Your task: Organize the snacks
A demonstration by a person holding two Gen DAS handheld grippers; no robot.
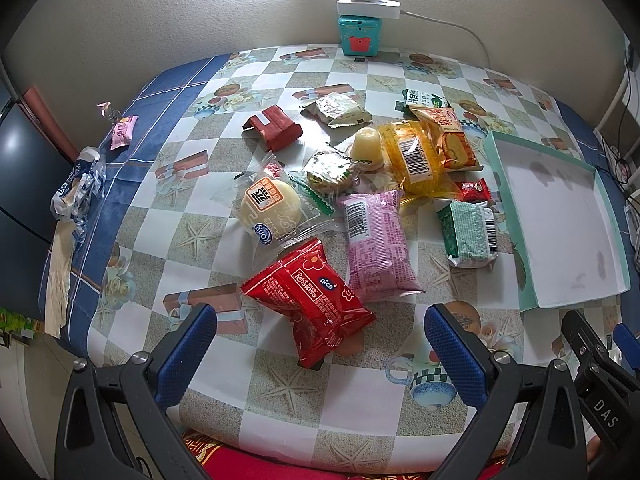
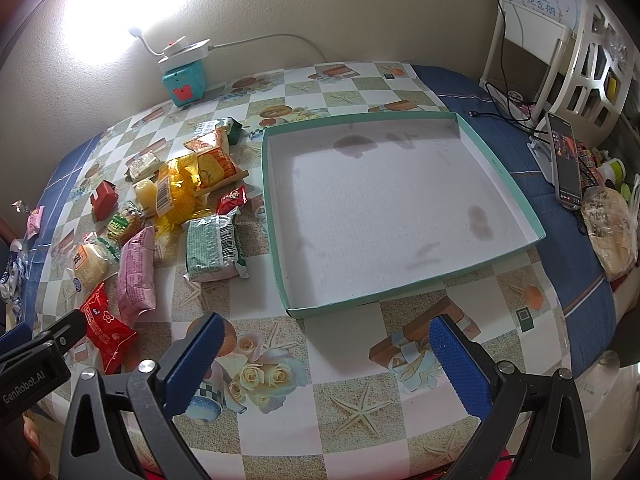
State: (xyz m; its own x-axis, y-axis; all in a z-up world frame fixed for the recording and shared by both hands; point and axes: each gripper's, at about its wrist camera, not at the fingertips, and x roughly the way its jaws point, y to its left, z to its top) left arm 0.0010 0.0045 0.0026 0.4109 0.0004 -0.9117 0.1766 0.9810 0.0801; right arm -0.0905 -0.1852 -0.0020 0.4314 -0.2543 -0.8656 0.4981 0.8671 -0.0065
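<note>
Both grippers are hovering with jaws spread wide and holding nothing, over a checked tablecloth strewn with snacks.

Nearest the left gripper, a glossy red "nice" snack packet is lying well left of the shallow teal-rimmed white cardboard tray. The right gripper is hanging just before the tray's near edge. Beyond the red packet, a pink wrapped bar and a green-and-white packet are lying left of the tray; farther back a crinkled yellow bag is resting.

Beige wall, lamp glare — white shelf
</note>
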